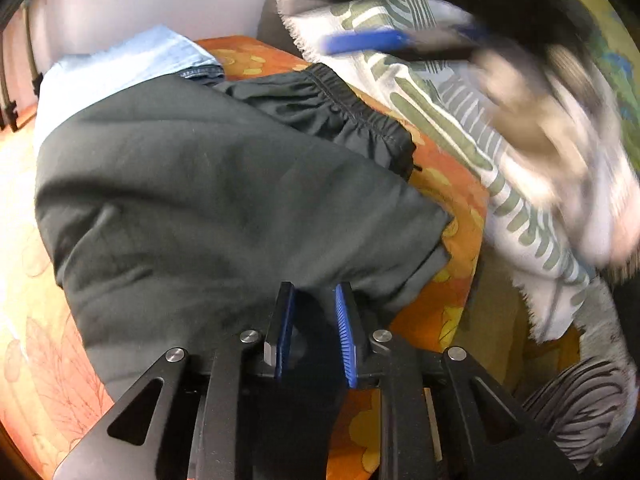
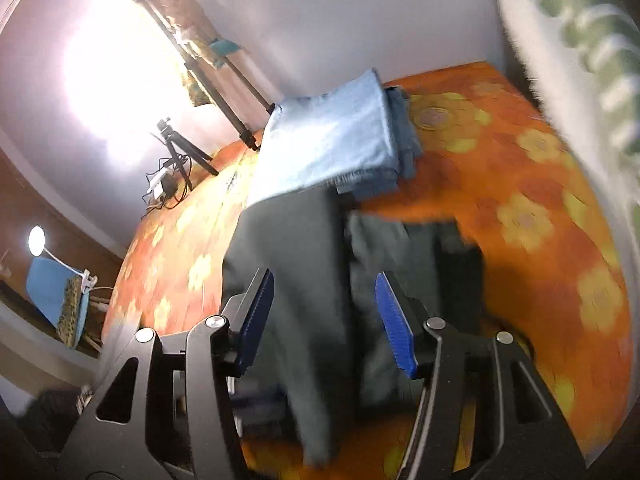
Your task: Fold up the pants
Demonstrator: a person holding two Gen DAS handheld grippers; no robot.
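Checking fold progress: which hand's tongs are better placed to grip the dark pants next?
Left, probably: the left tongs sit slightly parted right at the dark grey fabric pants edge; the right tongs gape wide.

Parted right claw [image 2: 325, 322] over dark pants [image 2: 296, 264]

Right gripper [image 1: 400, 42] motion-blurred; pants [image 2: 304, 280] smeared below.

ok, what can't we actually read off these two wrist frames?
- Left wrist: the right gripper is a motion-blurred streak, so how its jaws stand there can't be read.
- Left wrist: the dark pants run under the left gripper; whether its pads touch the cloth is unclear.
- Right wrist: the pants' near end is blurred and cut off by the gripper body.
- Right wrist: glare washes out the wall behind the tripod.
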